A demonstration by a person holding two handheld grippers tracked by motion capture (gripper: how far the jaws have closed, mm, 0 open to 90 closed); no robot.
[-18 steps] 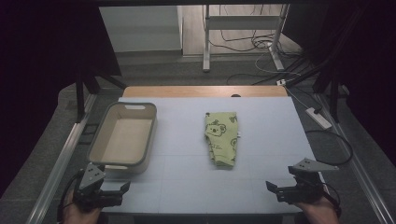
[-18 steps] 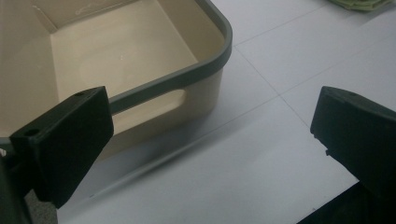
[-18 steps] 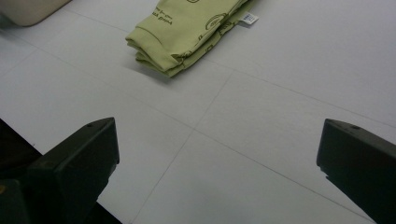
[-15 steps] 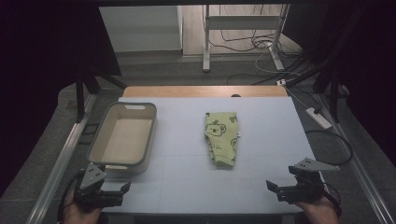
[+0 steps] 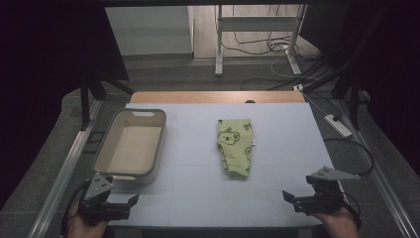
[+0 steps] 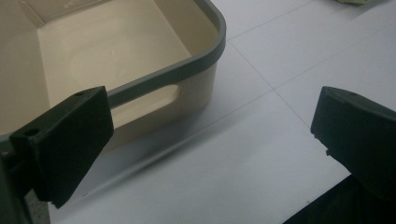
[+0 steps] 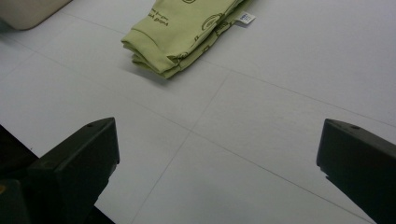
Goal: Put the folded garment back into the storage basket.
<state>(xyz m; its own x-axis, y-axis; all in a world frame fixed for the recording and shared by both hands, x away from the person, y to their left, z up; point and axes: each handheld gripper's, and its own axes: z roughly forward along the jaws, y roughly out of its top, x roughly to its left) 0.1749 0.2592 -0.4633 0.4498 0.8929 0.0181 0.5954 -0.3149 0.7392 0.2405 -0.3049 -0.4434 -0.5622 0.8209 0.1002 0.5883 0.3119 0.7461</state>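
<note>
The left claw (image 5: 130, 203) rests at the near left corner of the desk (image 5: 198, 198), jaws spread wide with nothing between them. Just ahead of it and slightly to its left sits the beige bin (image 5: 130, 148), its grey rim and handle slot close in front of the left jaw in the left gripper view (image 6: 154, 88). Compared with half a second ago nothing has shifted: both claws sit in the same spots. Ahead and to the right of that claw, in the middle of the desk, lies the folded green garment (image 5: 235, 147), untouched. The right claw (image 5: 292, 198) waits at the near right corner, also wide open and empty; the garment (image 7: 182, 32) lies ahead of it to its left, well apart. With no change, I judge the work has not yet started: the reach for the garment is still to come.
</note>
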